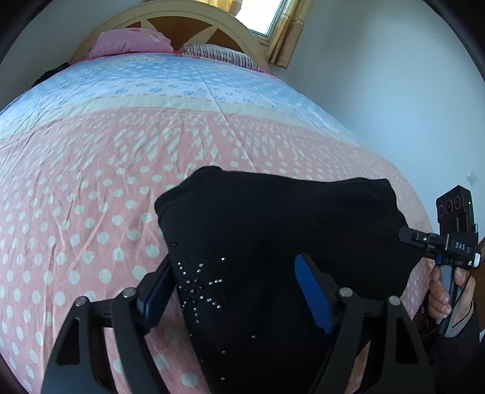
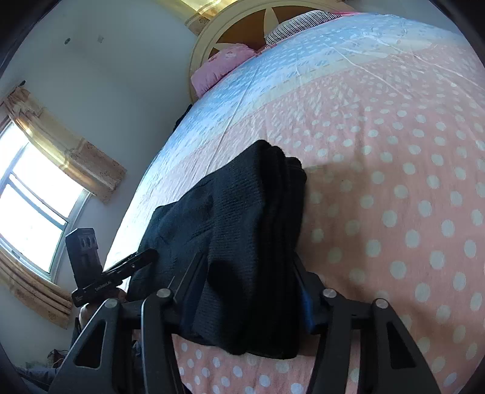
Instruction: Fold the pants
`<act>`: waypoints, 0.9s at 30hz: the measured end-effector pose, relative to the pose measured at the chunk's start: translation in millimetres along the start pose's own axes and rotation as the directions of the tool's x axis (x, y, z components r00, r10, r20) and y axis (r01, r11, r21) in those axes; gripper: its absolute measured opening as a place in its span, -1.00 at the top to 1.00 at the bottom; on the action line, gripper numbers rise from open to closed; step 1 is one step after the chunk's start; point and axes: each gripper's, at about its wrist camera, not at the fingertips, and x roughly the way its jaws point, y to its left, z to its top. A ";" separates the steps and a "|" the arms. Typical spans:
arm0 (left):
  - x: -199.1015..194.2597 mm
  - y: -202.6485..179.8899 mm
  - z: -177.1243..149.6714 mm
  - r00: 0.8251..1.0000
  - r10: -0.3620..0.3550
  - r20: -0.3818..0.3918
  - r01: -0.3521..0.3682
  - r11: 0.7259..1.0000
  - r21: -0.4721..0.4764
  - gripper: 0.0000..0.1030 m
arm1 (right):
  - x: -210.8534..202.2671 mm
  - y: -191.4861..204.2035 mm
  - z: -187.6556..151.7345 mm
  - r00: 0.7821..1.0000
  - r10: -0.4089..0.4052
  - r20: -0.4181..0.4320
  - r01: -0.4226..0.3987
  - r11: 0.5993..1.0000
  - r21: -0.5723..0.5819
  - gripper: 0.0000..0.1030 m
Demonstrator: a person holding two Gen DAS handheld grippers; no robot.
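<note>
The black pants [image 1: 272,230], with a star of small rhinestones, lie folded into a thick bundle on the pink polka-dot bedspread [image 1: 75,212]. My left gripper [image 1: 233,291] stands wide open at the bundle's near edge; the fabric lies between its blue pads [image 1: 312,294]. In the right wrist view the folded pants [image 2: 242,227] fill the gap of my right gripper [image 2: 248,303], whose fingers sit close against both sides of the stacked layers. The right gripper also shows in the left wrist view [image 1: 406,235], at the bundle's right edge. The left gripper shows in the right wrist view [image 2: 145,256].
The bedspread [image 2: 394,181] turns blue toward the headboard [image 1: 182,18], where a pink pillow [image 1: 130,42] and a striped pillow [image 1: 221,54] lie. A white wall [image 1: 394,91] runs along the bed's right side. A curtained window [image 2: 33,206] is on the other side.
</note>
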 end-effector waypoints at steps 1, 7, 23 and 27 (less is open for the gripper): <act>-1.3 2.2 -0.3 1.000 -0.008 0.003 0.008 1.000 -0.009 -0.35 | -1.1 -3.5 0.1 1.000 0.019 0.002 -0.019 1.000 0.019 0.28; -6.9 14.7 -0.4 0.996 -0.088 0.024 0.089 0.994 -0.069 0.35 | -7.1 9.7 -2.7 0.999 0.041 0.029 -0.041 0.999 -0.001 0.44; -112.8 52.5 3.9 0.970 0.114 0.217 -0.089 0.989 -0.122 0.77 | 49.0 149.1 43.6 0.996 0.059 -0.062 -0.076 0.944 -0.323 0.49; -147.9 82.1 -2.1 0.940 0.220 0.260 -0.185 0.971 -0.155 0.77 | 96.6 196.7 53.9 0.992 0.069 -0.103 -0.105 0.910 -0.401 0.49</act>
